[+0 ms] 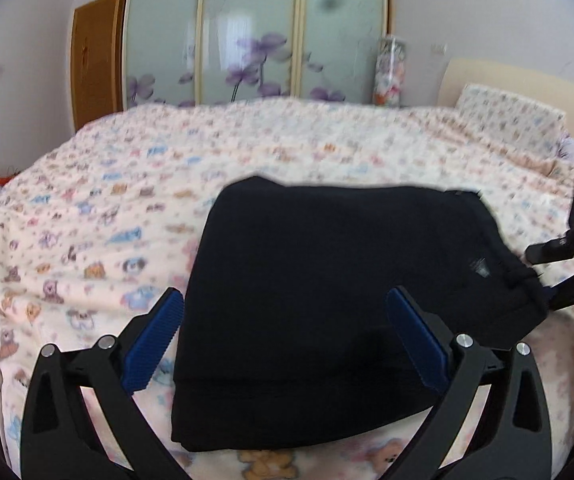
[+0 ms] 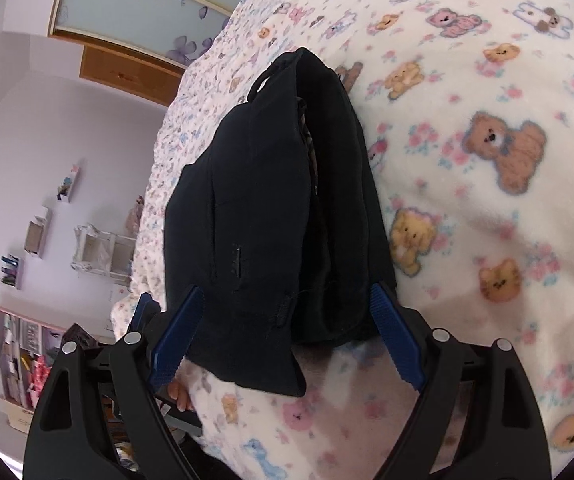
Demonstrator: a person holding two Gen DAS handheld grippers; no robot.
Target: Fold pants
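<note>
While folded pants point(image 1: 307, 300) blur, each hand-held gripper point(image 1: 283, 332) point(image 2: 287, 320) gapes wide, gripping nothing.

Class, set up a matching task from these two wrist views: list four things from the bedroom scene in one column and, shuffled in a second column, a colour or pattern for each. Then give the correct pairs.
Things
1. pants
2. blanket
3. wardrobe doors
4. finger pads of the left gripper

Colours or patterns
A. pale glass with purple flowers
B. ridged blue
C. plain black
D. cream with teddy bears and small flowers

Pairs: 1-C, 2-D, 3-A, 4-B
</note>
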